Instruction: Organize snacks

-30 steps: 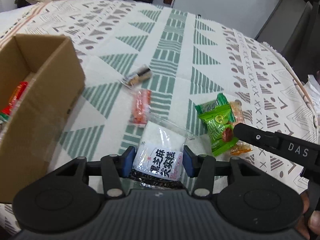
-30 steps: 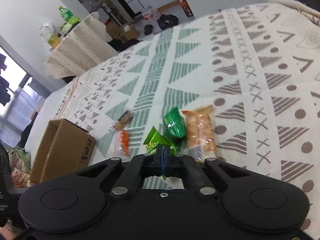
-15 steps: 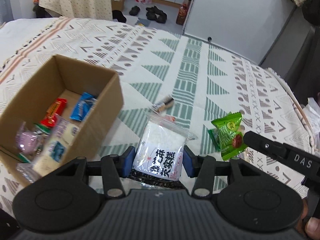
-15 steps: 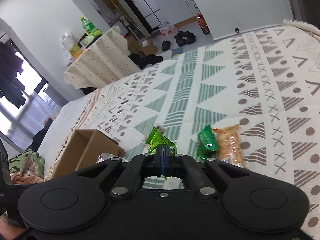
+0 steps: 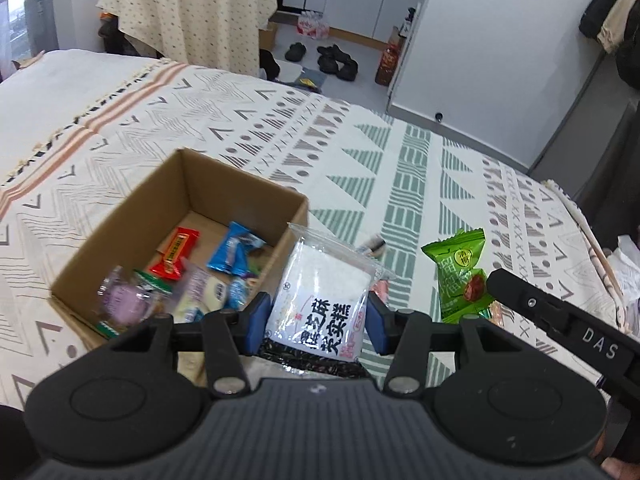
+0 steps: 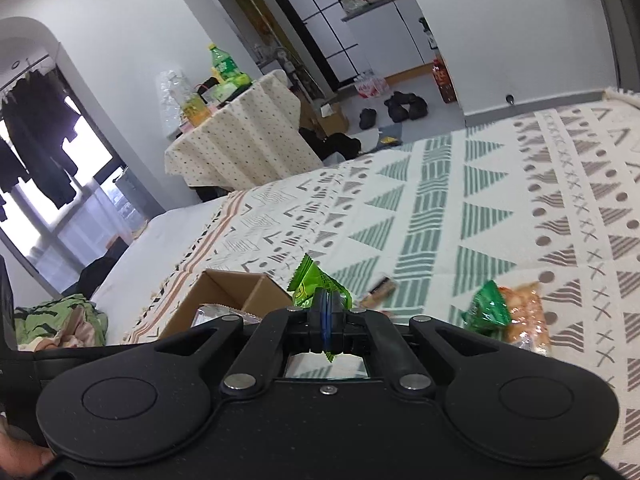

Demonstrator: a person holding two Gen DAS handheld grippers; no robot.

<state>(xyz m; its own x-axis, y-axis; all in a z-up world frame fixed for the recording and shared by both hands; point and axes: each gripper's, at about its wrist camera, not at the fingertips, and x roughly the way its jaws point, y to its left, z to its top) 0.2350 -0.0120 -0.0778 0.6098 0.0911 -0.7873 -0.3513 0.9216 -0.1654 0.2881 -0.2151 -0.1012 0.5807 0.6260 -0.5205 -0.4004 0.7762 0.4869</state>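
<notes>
My left gripper [image 5: 316, 316] is shut on a clear packet of white cake with black lettering [image 5: 324, 292], held up above the patterned cloth just right of the open cardboard box [image 5: 120, 232]. Several wrapped snacks lie inside the box. My right gripper [image 6: 326, 308] is shut on a light green snack packet [image 6: 310, 280], which shows in the left wrist view as the green packet [image 5: 458, 276] at the tip of the right gripper's black finger [image 5: 520, 296]. In the right wrist view the box [image 6: 232, 292] sits low at left.
On the cloth lie a small brown-and-clear wrapper [image 5: 372, 245], a dark green packet [image 6: 486, 310] and an orange cracker pack [image 6: 524, 314]. A cloth-covered side table [image 5: 192, 8] with bottles, shoes on the floor [image 5: 328, 58] and a white wall stand beyond.
Both grippers have risen with their packets and swung left toward the box. The box's inside has come into view, and the snacks left on the cloth have dropped lower and to the right.
</notes>
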